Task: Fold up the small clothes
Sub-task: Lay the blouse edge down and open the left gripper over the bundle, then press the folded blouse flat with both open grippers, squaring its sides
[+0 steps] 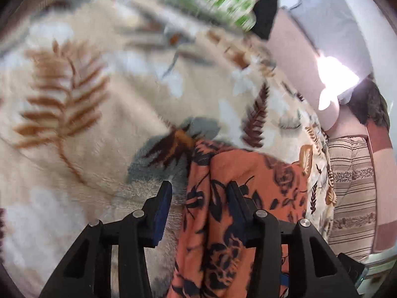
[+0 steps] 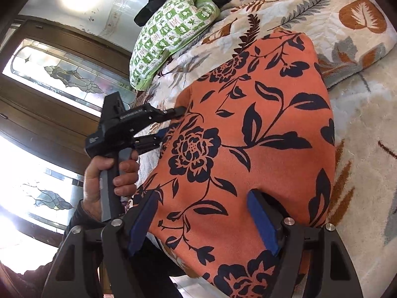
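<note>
Left tongs [image 1: 198,198] parted, orange floral garment [image 1: 238,198] running up between the blue pads, no pinch evident. Right tongs [image 2: 201,213] likewise spread, straddling the near edge of the garment [image 2: 248,136]; no grip seen. Garment draped on the leaf-print blanket [image 2: 352,12] of the bed, appearing doubled over once; judged mid-fold, further folds and flattening remaining. Right view alone shows the left hand [image 2: 109,181], green checked pillow [image 2: 173,37] beyond the garment, stained-glass door [image 2: 62,79]. Left view blurred; striped fabric [image 1: 352,186] beside the garment.
</note>
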Tool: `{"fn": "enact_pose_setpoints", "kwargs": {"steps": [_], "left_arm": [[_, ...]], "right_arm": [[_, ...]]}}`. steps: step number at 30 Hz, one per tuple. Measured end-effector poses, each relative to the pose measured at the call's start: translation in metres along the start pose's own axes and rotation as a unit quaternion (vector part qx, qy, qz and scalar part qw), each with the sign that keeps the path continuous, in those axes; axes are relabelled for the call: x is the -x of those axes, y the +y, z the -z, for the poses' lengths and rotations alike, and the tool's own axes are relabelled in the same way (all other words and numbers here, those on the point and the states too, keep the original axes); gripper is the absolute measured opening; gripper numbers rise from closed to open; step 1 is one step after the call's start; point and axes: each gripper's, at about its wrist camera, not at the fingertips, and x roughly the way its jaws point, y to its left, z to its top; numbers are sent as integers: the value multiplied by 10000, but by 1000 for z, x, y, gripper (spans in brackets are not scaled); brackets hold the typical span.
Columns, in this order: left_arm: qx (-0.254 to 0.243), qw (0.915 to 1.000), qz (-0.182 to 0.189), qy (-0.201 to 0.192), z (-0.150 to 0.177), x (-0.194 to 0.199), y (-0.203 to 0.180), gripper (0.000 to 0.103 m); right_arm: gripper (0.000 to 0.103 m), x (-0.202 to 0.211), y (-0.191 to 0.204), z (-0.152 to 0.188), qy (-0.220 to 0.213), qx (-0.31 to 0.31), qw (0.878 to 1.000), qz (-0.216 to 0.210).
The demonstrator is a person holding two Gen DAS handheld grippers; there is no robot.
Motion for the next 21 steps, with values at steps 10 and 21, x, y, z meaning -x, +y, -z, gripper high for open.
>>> {"fn": "enact_pose_setpoints", "kwargs": {"steps": [10, 21], "left_arm": [[-1353, 9870, -735, -456, 116, 77, -37, 73], [-1803, 9643, -1867, -519, 149, 60, -36, 75]], "right_arm": [[82, 32, 8, 14, -340, -192, 9992, -54], [82, 43, 1, 33, -411, -431, 9981, -147]]}}
